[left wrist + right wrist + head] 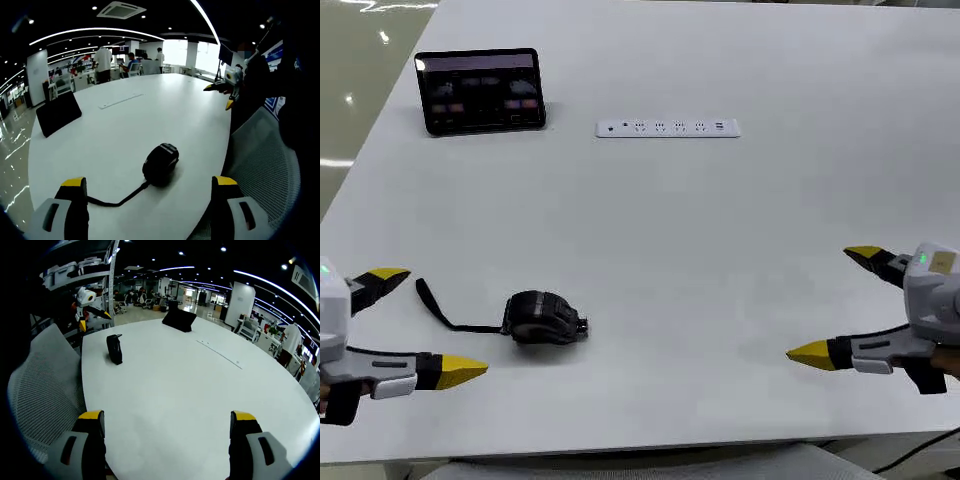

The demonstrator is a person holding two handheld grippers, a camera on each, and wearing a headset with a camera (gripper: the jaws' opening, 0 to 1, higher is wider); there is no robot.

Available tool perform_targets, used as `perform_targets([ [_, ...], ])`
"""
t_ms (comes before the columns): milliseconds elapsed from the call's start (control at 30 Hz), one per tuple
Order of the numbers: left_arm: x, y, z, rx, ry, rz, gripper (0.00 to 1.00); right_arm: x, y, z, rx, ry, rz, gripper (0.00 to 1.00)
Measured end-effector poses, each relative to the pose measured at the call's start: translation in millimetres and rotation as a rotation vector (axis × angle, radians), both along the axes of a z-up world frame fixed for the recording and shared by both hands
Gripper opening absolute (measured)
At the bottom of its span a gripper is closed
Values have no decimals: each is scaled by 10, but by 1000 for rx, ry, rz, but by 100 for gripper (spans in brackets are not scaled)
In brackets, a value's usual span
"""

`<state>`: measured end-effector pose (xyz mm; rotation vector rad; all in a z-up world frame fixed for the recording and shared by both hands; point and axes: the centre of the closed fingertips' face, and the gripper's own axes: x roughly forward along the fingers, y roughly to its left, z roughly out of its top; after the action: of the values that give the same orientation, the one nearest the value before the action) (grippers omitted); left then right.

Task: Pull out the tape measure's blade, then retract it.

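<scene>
A black tape measure (544, 318) lies on the white table (670, 230) near the front left, its black wrist strap (438, 308) trailing to the left. In the left gripper view the tape measure (161, 163) sits just ahead of the jaws, blade retracted. My left gripper (425, 322) is open at the left edge, a short way left of the tape measure, holding nothing. My right gripper (838, 305) is open at the far right, well away from it. In the right gripper view the tape measure (114, 348) lies far off to the left, and the left gripper (90, 307) shows beyond it.
A dark tablet (480, 90) stands propped at the back left. A white power strip (667, 127) lies at the back centre. A mesh chair (265, 170) stands at the table's near edge. People stand far off in the room (104, 62).
</scene>
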<state>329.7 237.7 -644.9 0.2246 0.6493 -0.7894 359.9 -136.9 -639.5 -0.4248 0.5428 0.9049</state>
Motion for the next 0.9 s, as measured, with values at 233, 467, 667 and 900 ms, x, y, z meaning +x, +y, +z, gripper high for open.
perform_targets([
  [233, 123, -342, -78, 12, 46, -187, 100, 246, 376, 149, 3, -19, 100, 100],
  [467, 235, -514, -202, 168, 45, -344, 97, 198, 950, 29, 14, 10, 261, 100],
  [667, 267, -563, -370, 281, 53, -458, 83, 96, 1352, -190, -2, 35, 368, 100],
  [900, 261, -704, -525, 365, 64, -555, 73, 79, 1796, -343, 4, 29, 455, 100],
])
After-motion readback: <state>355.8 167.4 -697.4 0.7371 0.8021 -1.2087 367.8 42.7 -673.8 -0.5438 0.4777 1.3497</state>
